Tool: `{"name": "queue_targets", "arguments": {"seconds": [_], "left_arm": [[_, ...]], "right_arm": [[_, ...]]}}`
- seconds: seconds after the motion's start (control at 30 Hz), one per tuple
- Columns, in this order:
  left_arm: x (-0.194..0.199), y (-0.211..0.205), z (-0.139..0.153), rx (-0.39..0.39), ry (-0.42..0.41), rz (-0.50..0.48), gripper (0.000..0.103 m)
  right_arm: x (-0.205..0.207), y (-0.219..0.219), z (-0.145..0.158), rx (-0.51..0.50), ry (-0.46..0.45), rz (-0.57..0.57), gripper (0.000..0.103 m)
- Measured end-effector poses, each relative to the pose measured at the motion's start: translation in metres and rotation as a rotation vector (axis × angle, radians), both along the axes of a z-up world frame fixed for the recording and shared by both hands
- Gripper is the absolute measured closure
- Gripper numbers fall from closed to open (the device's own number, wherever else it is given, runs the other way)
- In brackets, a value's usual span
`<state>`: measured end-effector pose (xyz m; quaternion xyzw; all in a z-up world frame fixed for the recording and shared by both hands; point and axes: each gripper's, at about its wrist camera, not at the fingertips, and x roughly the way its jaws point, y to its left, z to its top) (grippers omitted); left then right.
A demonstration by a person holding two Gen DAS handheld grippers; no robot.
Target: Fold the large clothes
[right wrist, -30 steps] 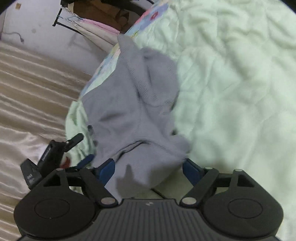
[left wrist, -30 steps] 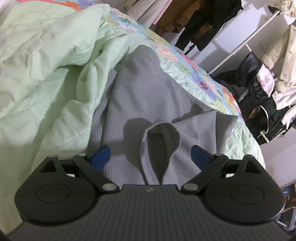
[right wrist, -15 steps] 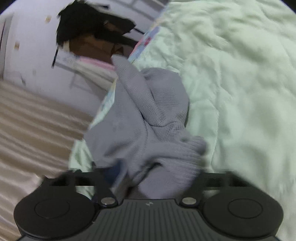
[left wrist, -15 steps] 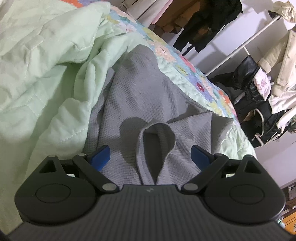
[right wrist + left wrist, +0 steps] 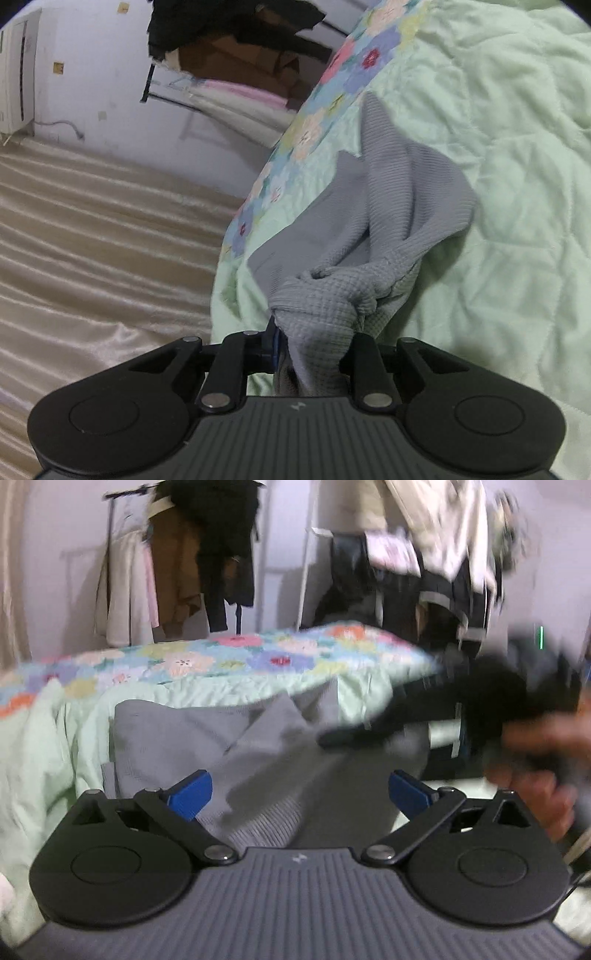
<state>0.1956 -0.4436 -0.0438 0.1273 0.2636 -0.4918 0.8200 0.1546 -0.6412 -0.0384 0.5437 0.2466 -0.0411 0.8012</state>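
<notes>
A: Gripping looks solid on the right gripper [image 5: 314, 343]: jaws nearly together, pinched on a bunched wad of the grey sweater [image 5: 391, 206]. Rest of the sweater trails out over the green quilt [image 5: 498, 147] on the bed, near the edge with the floral bedspread [image 5: 314, 125].

B: Left gripper [image 5: 299, 794]?

A: Jaws opening, about as wide as they go. Blue pads sit either side of the ribbed grey fabric, not pressing on it. So it holds nothing. In the left wrist view the right gripper shows as a dark blur just above the cloth, with the person's hand [image 5: 535, 775] behind it.

B: Risks?

A: Main one, I'd say: only one point is held. If that hand lifts, the sweater likely hangs in a rope-like twist, not flat, so no clean fold line. The wad already looks knotted at the jaws.

B: Slip?

A: Possible. The knit is thick and bunched, and the jaws may be biting just a few layers; weight could pull it loose. It also lies close to the bed edge, so a drag that way could spill it to the floor.

B: Anything else?

A: The quilt is loose and rumpled, so the left jaws could snag it along with the sweater when they close. The left view is blurred, so exact contact is hard to tell.
</notes>
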Motion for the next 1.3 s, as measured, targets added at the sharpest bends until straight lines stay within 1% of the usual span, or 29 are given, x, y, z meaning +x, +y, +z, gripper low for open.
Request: {"name": "queue_targets", "arguments": {"seconds": [0.07,0.1,0.13,0.17,0.2,0.23,0.27,0.3,0.33,0.4,0.43,0.5,0.6,0.63,0.7,0.73,0.8,0.83,0.87,0.9,0.93,1.0,1.07,1.1,1.13,1.17,1.23,1.27,1.3], "left_arm": [[0.001,-0.011,-0.010,0.062,-0.019,0.008,0.000],[0.002,-0.019,-0.020,0.121,-0.037,0.029,0.000],[0.006,-0.022,-0.025,0.145,-0.021,0.054,0.000],[0.013,-0.020,-0.028,0.141,0.025,0.082,0.001],[0.019,-0.018,-0.030,0.137,0.071,0.111,0.006],[0.025,-0.015,-0.031,0.124,0.115,0.133,0.024],[0.033,-0.009,-0.030,0.088,0.177,0.167,0.048],[0.039,-0.001,-0.025,0.047,0.217,0.204,0.056],[0.039,0.003,-0.019,0.031,0.194,0.230,0.064],[0.032,0.004,-0.007,0.028,0.103,0.276,0.070],[0.027,0.004,-0.001,0.026,0.064,0.293,0.072],[0.021,0.008,0.022,-0.007,0.016,0.321,0.074],[0.011,0.020,0.056,-0.048,-0.059,0.328,0.074],[0.009,0.024,0.067,-0.061,-0.074,0.328,0.074],[0.006,0.037,0.099,-0.105,-0.086,0.315,0.074],[0.004,0.040,0.109,-0.121,-0.090,0.308,0.074],[-0.008,0.053,0.143,-0.162,-0.109,0.263,0.074],[-0.013,0.056,0.154,-0.171,-0.115,0.241,0.074],[-0.019,0.059,0.165,-0.180,-0.113,0.214,0.074],[-0.024,0.060,0.177,-0.190,-0.101,0.182,0.075],[-0.027,0.058,0.186,-0.197,-0.082,0.154,0.075],[-0.034,0.055,0.204,-0.215,-0.035,0.098,0.075],[-0.033,0.050,0.209,-0.216,0.002,0.069,0.075],[-0.029,0.047,0.208,-0.209,0.024,0.063,0.074],[-0.025,0.043,0.205,-0.200,0.040,0.064,0.074],[-0.016,0.039,0.197,-0.184,0.063,0.070,0.074],[0.017,0.029,0.171,-0.148,0.122,0.101,0.075],[0.034,0.026,0.157,-0.134,0.139,0.121,0.075],[0.055,0.024,0.142,-0.118,0.151,0.154,0.075]], "right_arm": [[0.000,0.002,0.007,-0.004,-0.007,0.013,0.084],[0.000,0.002,0.009,-0.001,-0.014,0.018,0.084],[-0.001,0.003,0.012,0.001,-0.020,0.023,0.084],[-0.001,0.002,0.012,0.013,-0.031,0.025,0.084],[0.001,0.001,0.011,0.015,-0.042,0.028,0.084],[0.002,0.000,0.010,0.015,-0.054,0.031,0.084],[0.004,-0.001,0.008,0.016,-0.066,0.035,0.084],[0.006,-0.001,0.007,0.016,-0.083,0.043,0.084],[0.008,0.000,0.006,0.016,-0.101,0.051,0.084],[0.013,0.001,0.004,0.016,-0.136,0.067,0.084],[0.016,0.006,0.010,-0.002,-0.169,0.081,0.085],[0.020,0.018,0.034,-0.075,-0.247,0.111,0.085],[0.023,0.027,0.074,-0.136,-0.329,0.141,0.085],[0.024,0.028,0.082,-0.141,-0.338,0.145,0.086],[0.019,0.034,0.115,-0.173,-0.383,0.159,0.086],[0.015,0.036,0.127,-0.185,-0.401,0.160,0.087],[0.007,0.039,0.146,-0.198,-0.433,0.161,0.087],[-0.006,0.041,0.165,-0.206,-0.469,0.154,0.087],[-0.012,0.042,0.174,-0.210,-0.483,0.149,0.087],[-0.016,0.042,0.181,-0.214,-0.490,0.146,0.087],[-0.030,0.043,0.197,-0.222,-0.497,0.126,0.087],[-0.042,0.042,0.209,-0.232,-0.494,0.118,0.087],[-0.055,0.038,0.224,-0.247,-0.448,0.095,0.087],[-0.058,0.037,0.224,-0.244,-0.439,0.094,0.087],[-0.058,0.032,0.224,-0.233,-0.407,0.093,0.087],[-0.053,0.026,0.222,-0.221,-0.366,0.088,0.087],[-0.037,0.019,0.212,-0.226,-0.309,0.085,0.087],[-0.018,0.014,0.202,-0.231,-0.267,0.081,0.087],[-0.010,0.014,0.197,-0.235,-0.254,0.082,0.087]]}}
